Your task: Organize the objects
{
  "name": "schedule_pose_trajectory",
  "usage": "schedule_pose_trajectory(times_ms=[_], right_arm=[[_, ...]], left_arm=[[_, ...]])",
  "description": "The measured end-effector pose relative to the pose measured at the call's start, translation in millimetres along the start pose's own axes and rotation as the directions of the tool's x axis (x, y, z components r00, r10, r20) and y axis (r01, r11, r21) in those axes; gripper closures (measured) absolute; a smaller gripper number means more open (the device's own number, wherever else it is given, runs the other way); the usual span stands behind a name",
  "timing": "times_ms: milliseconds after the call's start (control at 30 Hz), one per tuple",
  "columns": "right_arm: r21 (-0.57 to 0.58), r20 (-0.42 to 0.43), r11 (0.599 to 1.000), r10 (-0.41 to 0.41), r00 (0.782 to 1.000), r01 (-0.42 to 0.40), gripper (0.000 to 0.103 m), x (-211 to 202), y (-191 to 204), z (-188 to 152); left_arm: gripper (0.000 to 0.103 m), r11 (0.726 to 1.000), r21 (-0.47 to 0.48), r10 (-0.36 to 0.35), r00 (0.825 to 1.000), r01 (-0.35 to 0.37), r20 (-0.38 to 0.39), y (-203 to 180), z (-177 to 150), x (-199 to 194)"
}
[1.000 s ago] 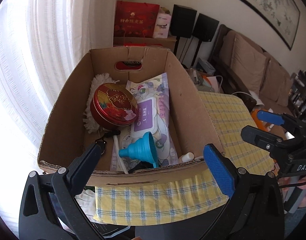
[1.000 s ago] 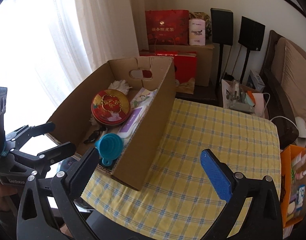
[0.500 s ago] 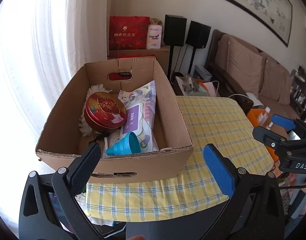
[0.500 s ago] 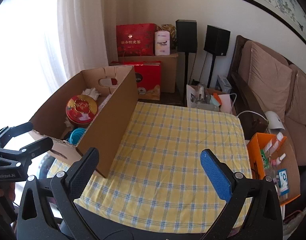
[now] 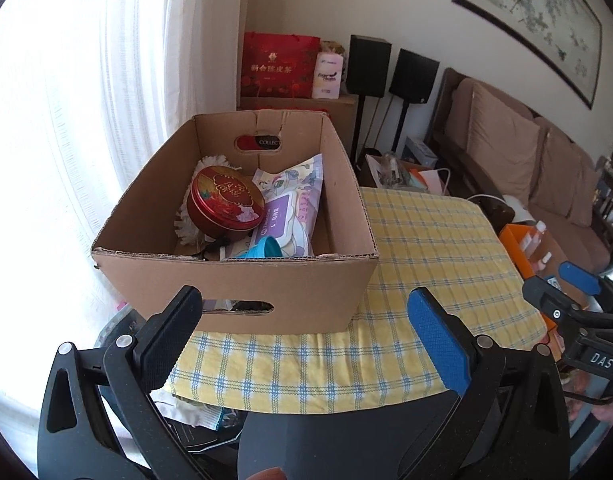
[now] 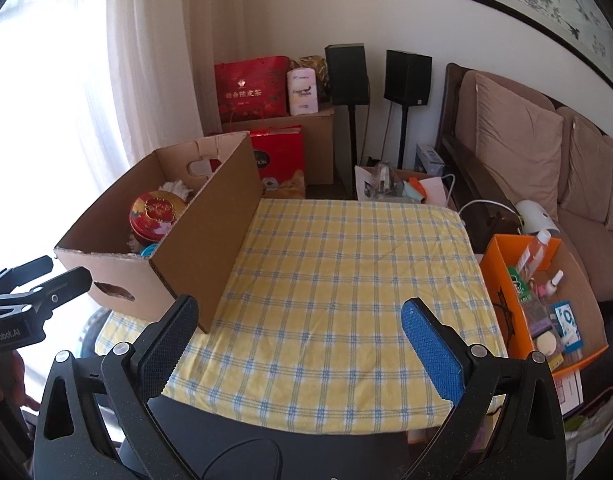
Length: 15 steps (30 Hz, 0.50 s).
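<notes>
A cardboard box [image 5: 242, 280] [image 6: 210, 232] stands on the left end of a table under a yellow checked cloth [image 6: 346, 280] [image 5: 434, 248]. Inside it lie a round red tin [image 5: 225, 200] [image 6: 156, 214], a purple wipes pack [image 5: 290, 208], a teal funnel [image 5: 264, 248] and a white fluffy duster [image 5: 186, 228]. My left gripper [image 5: 306, 332] is open, held back from the box's near wall with nothing between its fingers. My right gripper [image 6: 298, 336] is open over the cloth's near edge, holding nothing.
An orange box [image 6: 542, 300] of small bottles and packets sits right of the table. Behind stand a brown sofa [image 6: 526, 152], two black speakers [image 6: 378, 72], red gift bags [image 6: 254, 84] on cartons, and a white curtain [image 5: 126, 100] at left.
Both grippers have pulled back and away from the box, which now looks smaller and farther. Both stay open and hold nothing.
</notes>
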State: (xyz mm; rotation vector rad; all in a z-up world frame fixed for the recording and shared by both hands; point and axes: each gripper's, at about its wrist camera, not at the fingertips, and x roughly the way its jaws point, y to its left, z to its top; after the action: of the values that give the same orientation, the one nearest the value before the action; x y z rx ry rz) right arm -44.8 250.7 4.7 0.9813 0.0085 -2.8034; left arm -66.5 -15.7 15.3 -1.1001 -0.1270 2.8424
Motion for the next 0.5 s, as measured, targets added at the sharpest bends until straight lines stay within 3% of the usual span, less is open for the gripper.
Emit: schedule_pose_trajectory(times_ms=[500], right_arm=[[0.031,-0.004,0.999,-0.035,0.999,0.035,0.001,-19.5,-9.4,-19.5]], left_arm=[[0.000,0.998,0.040,0.045,0.999,-0.046,0.006,-9.6,-13.9,-14.8]])
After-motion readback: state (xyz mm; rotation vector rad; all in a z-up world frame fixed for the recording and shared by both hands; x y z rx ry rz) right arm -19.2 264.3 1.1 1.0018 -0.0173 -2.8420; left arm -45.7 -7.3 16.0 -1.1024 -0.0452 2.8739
